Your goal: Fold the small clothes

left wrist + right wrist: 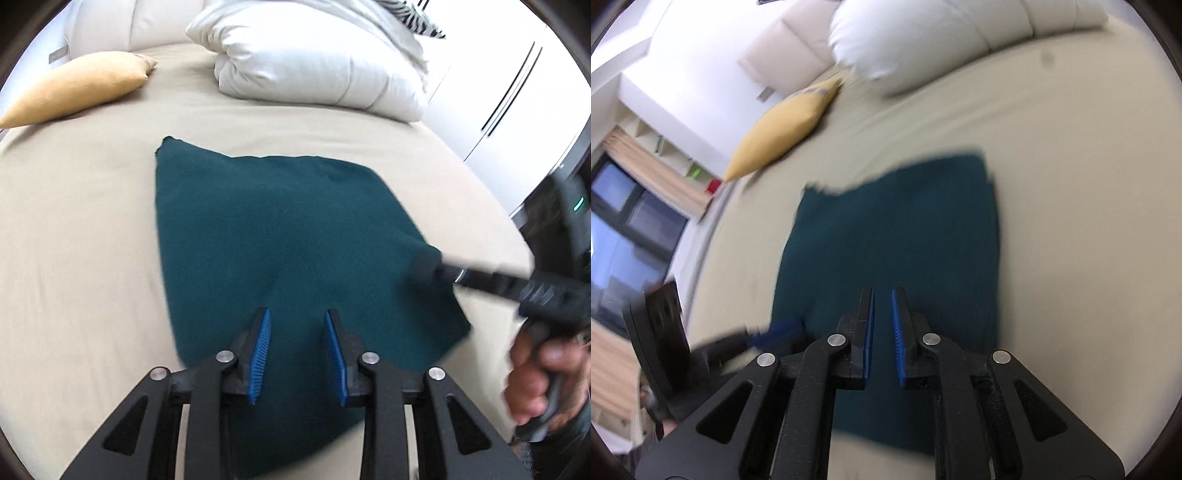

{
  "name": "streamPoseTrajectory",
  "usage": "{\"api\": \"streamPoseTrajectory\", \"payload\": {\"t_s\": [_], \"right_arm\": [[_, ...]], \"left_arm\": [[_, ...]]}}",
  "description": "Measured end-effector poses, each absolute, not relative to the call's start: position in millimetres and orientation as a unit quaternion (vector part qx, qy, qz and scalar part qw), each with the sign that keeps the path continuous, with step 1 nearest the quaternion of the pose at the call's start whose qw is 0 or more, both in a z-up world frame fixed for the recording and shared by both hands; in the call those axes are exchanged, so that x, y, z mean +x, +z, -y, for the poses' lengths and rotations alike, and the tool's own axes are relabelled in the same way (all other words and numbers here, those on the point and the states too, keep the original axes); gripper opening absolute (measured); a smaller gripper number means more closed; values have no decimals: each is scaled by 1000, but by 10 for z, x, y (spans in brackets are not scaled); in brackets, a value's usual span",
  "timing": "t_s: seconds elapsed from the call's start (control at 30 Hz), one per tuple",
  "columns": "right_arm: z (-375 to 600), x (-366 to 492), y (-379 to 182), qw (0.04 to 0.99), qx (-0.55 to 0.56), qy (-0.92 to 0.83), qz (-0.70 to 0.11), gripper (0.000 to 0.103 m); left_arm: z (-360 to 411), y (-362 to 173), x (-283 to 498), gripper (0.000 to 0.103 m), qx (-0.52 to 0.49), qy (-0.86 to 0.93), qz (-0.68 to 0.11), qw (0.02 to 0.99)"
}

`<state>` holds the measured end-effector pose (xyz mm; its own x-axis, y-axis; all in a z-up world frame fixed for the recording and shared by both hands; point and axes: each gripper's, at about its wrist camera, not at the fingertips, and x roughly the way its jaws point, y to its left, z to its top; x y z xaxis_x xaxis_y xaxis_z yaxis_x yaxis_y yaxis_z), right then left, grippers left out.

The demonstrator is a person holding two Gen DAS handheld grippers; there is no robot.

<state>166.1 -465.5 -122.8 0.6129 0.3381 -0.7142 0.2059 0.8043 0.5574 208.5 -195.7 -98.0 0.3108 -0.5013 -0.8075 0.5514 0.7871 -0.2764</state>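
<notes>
**A:** Start with your left gripper [297, 354]. Its jaws are spread, nothing between the blue pads [260, 354], and it hangs over the near part of the teal garment [280, 236]. That's your task piece, lying flat on the beige bed sheet [81, 229], already doubled into a rough four-sided shape as far as I can judge.

**B:** And my right one?

**A:** Your right gripper [882, 332] shows a narrow gap between its pads, nothing pinched, and it points along the cloth. In the left wrist view its tip sits at the garment's right edge; whether it touches the fabric I can't tell, the frame is smeared there.

**B:** So what makes the next fold clean?

**A:** Pick matching corners. Bring each gripper down to a near corner, slide the lower finger under every layer, and close only when you see cloth between the pads. Lift both sides together and keep the edge taut so it doesn't sag in the middle. Lay it onto the far edge, then let go.

**B:** Anything in the way?

**A:** The yellow cushion [74, 88] and white pillow [317, 62] lie well apart, up by the headboard.
</notes>
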Motion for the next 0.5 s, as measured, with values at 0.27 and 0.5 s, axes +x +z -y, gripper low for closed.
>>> {"api": "streamPoseTrajectory", "payload": {"t_s": [0.27,0.5], "right_arm": [[4686,1197,-1595,832,325,26,-450,19],[4496,1168,-1589,841,295,22,-453,40]], "left_arm": [[1965,-1314,1974,33,41,-319,-530,784],[1797,-1129,1983,33,9,-329,-540,775]]}}
